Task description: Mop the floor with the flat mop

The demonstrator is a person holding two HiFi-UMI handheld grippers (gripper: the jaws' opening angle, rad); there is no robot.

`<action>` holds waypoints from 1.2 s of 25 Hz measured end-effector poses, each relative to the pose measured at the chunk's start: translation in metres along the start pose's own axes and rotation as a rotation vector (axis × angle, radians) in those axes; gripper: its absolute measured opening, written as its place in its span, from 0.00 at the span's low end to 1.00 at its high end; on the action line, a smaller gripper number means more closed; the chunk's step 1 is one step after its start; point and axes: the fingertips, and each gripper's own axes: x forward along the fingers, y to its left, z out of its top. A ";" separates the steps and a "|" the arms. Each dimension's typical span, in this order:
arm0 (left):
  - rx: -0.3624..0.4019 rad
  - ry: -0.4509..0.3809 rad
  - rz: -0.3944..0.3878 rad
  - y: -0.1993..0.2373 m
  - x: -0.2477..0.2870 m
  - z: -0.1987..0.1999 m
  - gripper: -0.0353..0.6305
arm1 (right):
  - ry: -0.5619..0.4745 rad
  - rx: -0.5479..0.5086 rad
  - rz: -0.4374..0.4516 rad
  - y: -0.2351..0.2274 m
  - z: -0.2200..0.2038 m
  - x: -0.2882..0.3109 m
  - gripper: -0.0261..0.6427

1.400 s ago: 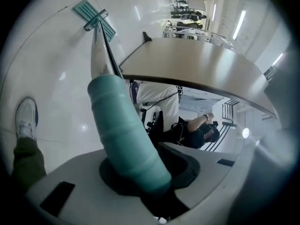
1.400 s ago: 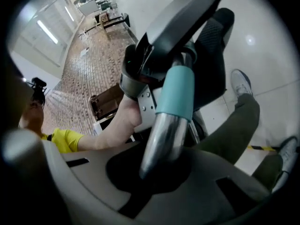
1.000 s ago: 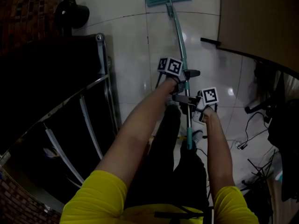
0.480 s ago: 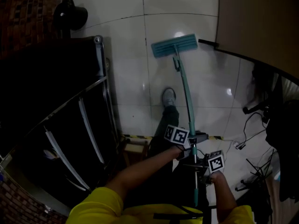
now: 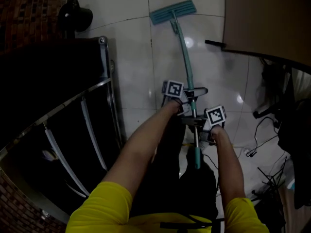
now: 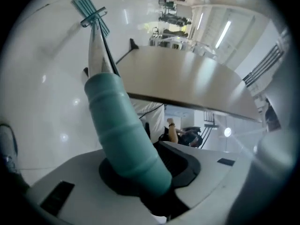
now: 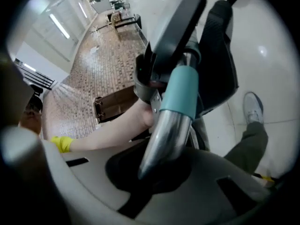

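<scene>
The flat mop's teal head [image 5: 173, 11] lies on the white tiled floor [image 5: 136, 57] at the top of the head view. Its long handle [image 5: 185, 57] runs back to my hands. My left gripper [image 5: 189, 96] is shut on the handle's teal grip [image 6: 123, 135], the farther hold. My right gripper [image 5: 195, 124] grips the handle just behind it, jaws closing on the bare metal tube [image 7: 164, 137] below a teal sleeve [image 7: 183, 90]. In the left gripper view the mop head [image 6: 89, 6] shows far off. The handle's teal end [image 5: 197, 157] sticks out behind my right gripper.
A dark metal rack [image 5: 103, 106] fills the left side, with a black object [image 5: 75, 14] beyond it. A brown table top [image 5: 262, 18] juts in at the upper right. Cables and stands [image 5: 265, 140] lie at the right. My shoe [image 7: 253, 108] stands on the tiles.
Half a second ago the mop head was drawn in close and both grippers were low near my body. Now both arms are stretched out and the mop head is far up the floor again.
</scene>
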 end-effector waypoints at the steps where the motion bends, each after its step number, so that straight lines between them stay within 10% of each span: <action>1: -0.006 -0.026 -0.024 -0.002 -0.003 0.017 0.24 | -0.018 -0.004 0.010 -0.003 0.015 0.003 0.05; 7: 0.044 -0.048 -0.002 -0.027 -0.013 0.028 0.24 | -0.075 0.066 0.143 0.049 0.021 0.011 0.08; 17: -0.136 -0.015 0.074 -0.161 -0.014 -0.216 0.26 | 0.031 0.186 0.165 0.207 -0.211 -0.020 0.12; 30: -0.042 -0.143 0.055 -0.288 0.028 -0.402 0.26 | 0.178 0.091 0.113 0.312 -0.423 -0.096 0.12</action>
